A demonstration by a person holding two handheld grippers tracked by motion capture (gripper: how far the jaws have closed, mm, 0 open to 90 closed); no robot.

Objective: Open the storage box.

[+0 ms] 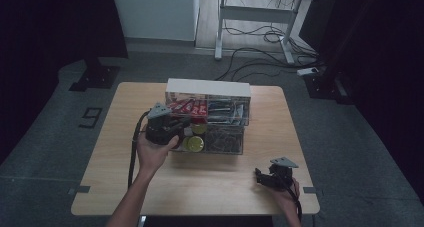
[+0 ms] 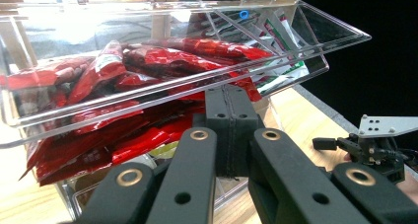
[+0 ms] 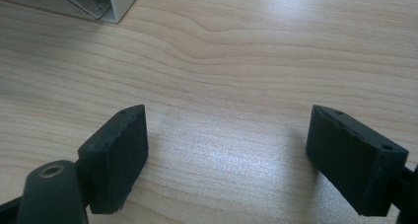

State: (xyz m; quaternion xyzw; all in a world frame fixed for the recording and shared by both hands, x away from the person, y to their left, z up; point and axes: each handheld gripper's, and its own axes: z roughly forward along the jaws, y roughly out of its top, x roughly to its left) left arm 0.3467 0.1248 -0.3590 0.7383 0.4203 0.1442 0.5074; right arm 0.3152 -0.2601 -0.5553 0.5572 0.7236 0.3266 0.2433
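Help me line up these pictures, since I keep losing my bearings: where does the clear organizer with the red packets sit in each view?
High view: clear organizer at table centre, left gripper at its left front.
Left gripper view: upper left and centre, red packets in its open bin just beyond the shut jaws.
Right gripper view: one corner at the top left, far past the open jaws.
Shared landmark: the wooden table.

Quick count from my end: one clear drawer organizer (image 1: pixel 207 118) right at my left gripper (image 1: pixel 176 128), stuffed with red packets (image 2: pixel 148 61), too many to count. Two yellow tape rolls (image 1: pixel 194 143) just below its tip. Two grippers total, counting my right gripper (image 1: pixel 263 177).
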